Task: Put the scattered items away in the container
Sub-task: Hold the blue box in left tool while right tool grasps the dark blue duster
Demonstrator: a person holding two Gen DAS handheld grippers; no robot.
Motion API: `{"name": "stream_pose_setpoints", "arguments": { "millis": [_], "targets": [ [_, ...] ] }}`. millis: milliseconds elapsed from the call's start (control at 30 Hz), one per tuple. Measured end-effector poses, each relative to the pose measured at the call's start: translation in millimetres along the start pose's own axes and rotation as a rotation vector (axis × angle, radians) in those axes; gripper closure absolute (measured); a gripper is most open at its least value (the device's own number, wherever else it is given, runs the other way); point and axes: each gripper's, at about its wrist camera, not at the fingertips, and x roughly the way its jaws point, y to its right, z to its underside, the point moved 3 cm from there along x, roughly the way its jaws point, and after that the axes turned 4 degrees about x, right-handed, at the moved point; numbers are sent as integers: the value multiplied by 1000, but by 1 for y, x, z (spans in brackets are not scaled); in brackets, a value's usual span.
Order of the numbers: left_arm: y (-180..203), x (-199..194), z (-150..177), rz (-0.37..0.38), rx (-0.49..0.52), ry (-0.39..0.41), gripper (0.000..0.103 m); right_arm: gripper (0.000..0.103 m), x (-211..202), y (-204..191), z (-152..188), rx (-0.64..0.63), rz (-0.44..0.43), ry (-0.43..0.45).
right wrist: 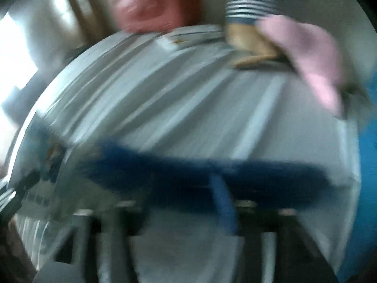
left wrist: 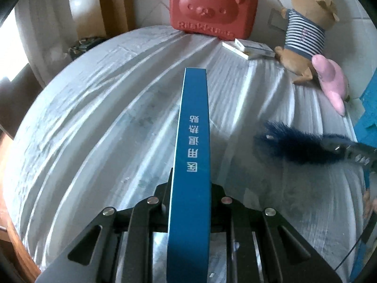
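Now my left claw (left wrist: pixel 189 176) pinches the blue box (left wrist: pixel 192 141) edge-up, jutting forward over the white-covered table (left wrist: pixel 94 118); my right claw (right wrist: pixel 223 207) grips the dark-blue furry brush (right wrist: pixel 188 174) crosswise, blurred.

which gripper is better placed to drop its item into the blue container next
Right, probably. The right gripper, holding the fluffy dark-blue item, is close to the blue container at the table's right edge. The left gripper, holding the blue box, is over mid-table.
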Motion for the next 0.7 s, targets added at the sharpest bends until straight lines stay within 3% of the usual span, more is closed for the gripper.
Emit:
{"name": "stream_pose_setpoints", "arguments": {
  "millis": [67,167,267,367,500,600,700],
  "targets": [
    [4,1,1,3,6,1,85,21,0,33,-2,102,98,1],
    [4,0,1,10,8,3,85,21,14,73,-2,248,162,-15],
    [-2,0,2,1,3,6,85,18,37,82,-2,319,70,-40],
    [-18,0,2,-28,-15,6,85,18,53,34,-10,193,-23,-44],
    [-42,0,-1,-63,-37,2,85,20,72,-67,-17,6,-219,-62],
    [-60,-6,-3,-91,-42,5,85,31,77,-128,-13,-80,-386,-102],
    [-72,-7,-7,-92,-42,8,85,31,76,-149,-4,-120,-334,-112]
  ]
}}
